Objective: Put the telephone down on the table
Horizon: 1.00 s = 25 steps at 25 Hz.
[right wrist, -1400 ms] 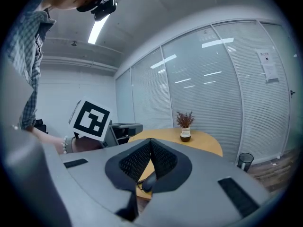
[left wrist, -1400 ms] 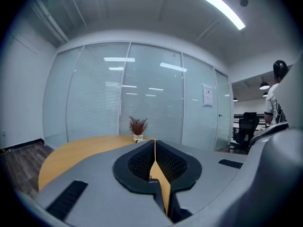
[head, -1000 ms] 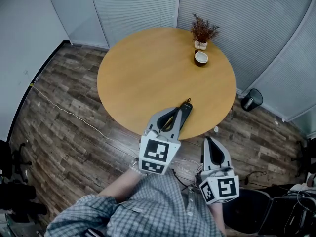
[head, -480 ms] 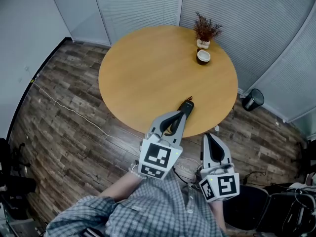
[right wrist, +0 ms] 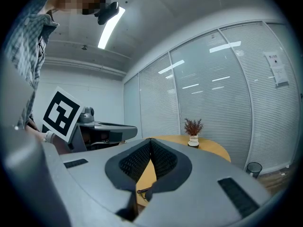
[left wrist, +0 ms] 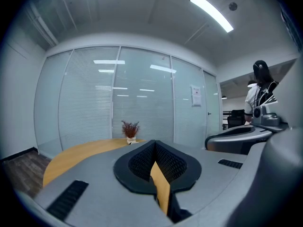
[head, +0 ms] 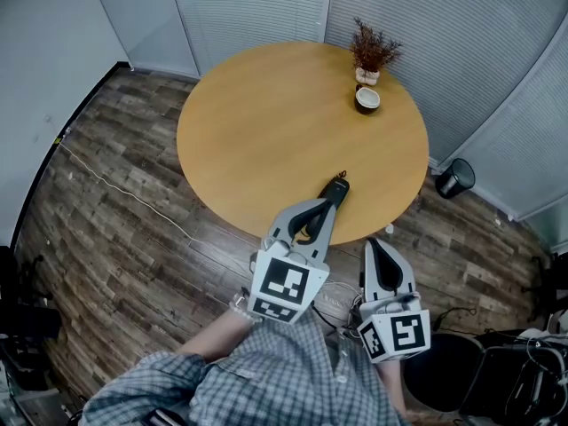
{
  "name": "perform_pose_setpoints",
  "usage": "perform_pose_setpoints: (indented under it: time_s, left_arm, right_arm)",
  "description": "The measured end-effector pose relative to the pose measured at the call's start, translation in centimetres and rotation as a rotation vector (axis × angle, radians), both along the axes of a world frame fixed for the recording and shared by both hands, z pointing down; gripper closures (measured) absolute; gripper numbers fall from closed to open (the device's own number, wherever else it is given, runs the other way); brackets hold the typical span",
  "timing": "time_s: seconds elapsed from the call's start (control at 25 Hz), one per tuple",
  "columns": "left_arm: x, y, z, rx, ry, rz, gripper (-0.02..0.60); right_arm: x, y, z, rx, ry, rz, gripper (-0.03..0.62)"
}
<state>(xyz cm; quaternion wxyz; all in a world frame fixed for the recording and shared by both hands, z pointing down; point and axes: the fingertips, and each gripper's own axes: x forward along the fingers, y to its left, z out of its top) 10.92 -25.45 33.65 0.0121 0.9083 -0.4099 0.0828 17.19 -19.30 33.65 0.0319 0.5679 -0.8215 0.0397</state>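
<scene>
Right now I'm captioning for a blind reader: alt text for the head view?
Seen from above, the left claw reaches over a round wooden table, a slim black telephone just past its tip; the right claw hangs beside it.

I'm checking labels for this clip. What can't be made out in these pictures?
- Phone: in the head view it is mostly covered by the left tool. Whether it is gripped or rests on the table is unclear.
- Phone, left gripper view: the shut jaws hide it, bar perhaps a dark sliver.
- Cup contents: too small in the head view.
</scene>
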Motion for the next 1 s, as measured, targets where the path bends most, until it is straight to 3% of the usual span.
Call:
perform_pose_setpoints:
  time_s: [1.0]
  left_arm:
    - [0.08,0.50,0.94,-0.023,-0.036,0.017,0.572]
  right_arm:
    - [-0.57,0.49,0.48,-0.012,0.006,-0.007,0.586]
